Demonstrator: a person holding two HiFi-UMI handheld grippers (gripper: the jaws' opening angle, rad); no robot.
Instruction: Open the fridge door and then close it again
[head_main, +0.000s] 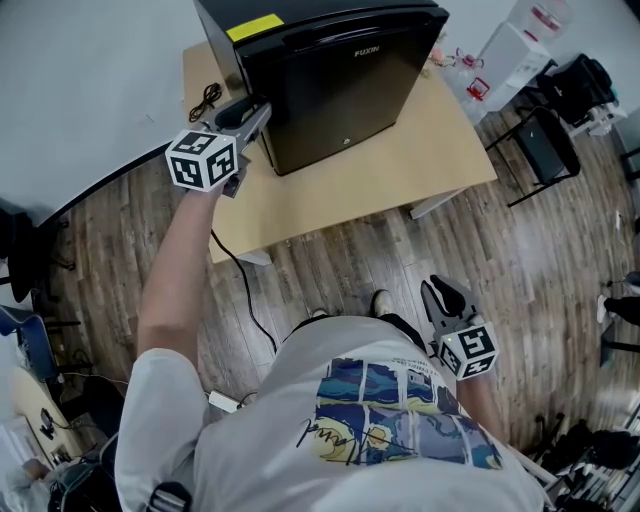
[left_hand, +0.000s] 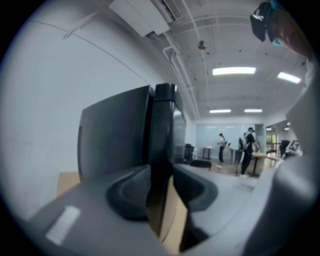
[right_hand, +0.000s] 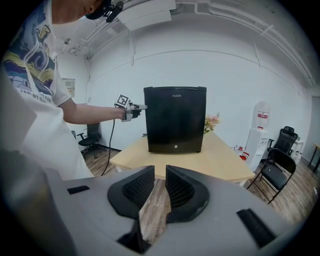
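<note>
A pale wooden desk (head_main: 430, 165) stands on the plank floor (head_main: 330, 270). A black box-shaped mini fridge (head_main: 335, 85) sits toward its far left corner, and the door looks shut. The left gripper (head_main: 257, 112) reaches out nearly level to the door's left edge. Its jaws are spread with that edge between them, and a gap shows on one side. The right gripper (head_main: 443, 293) hangs by the person's hip over the floor, its jaws slightly parted and empty.
</note>
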